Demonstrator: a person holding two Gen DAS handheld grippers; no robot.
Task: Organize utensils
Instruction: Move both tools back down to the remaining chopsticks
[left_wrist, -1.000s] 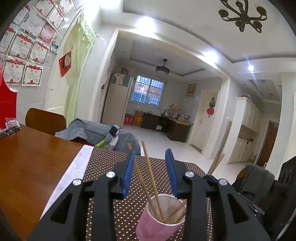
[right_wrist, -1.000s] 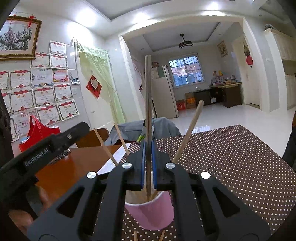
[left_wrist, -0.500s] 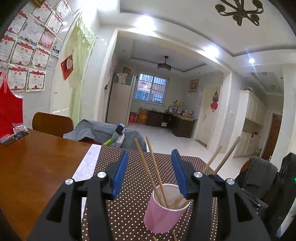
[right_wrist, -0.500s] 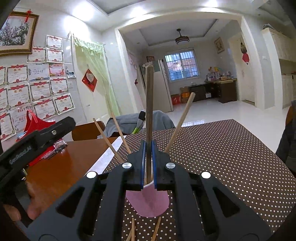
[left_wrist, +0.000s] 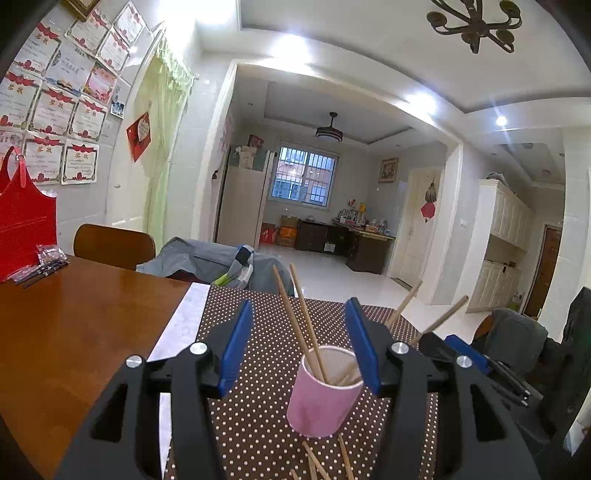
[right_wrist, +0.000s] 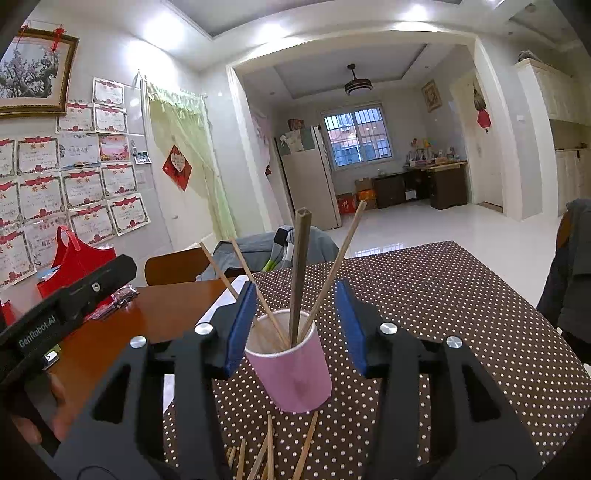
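A pink cup (left_wrist: 325, 391) (right_wrist: 291, 369) stands on the brown dotted mat (right_wrist: 424, 314) with several wooden chopsticks (left_wrist: 303, 317) leaning in it. A thicker dark chopstick (right_wrist: 301, 273) stands upright among them, touched by neither pad. My right gripper (right_wrist: 295, 326) is just short of the cup, its jaws opening, with the cup and sticks in the gap. My left gripper (left_wrist: 300, 345) faces the cup from the other side, jaws also opening, pads clear of it. More loose chopsticks (right_wrist: 269, 446) (left_wrist: 314, 461) lie on the mat in front of the cup.
The mat covers part of a wooden table (left_wrist: 74, 325). A red bag (left_wrist: 26, 218) and a small packet (left_wrist: 44, 260) sit at the far left. A chair (left_wrist: 114, 245) and a grey jacket (left_wrist: 199, 260) stand behind the table. The right gripper's body (left_wrist: 465, 354) shows beside the cup.
The right gripper let go of the dark chopstick, which now stands in the cup. Both grippers drew back from the cup, and the left jaws widened.
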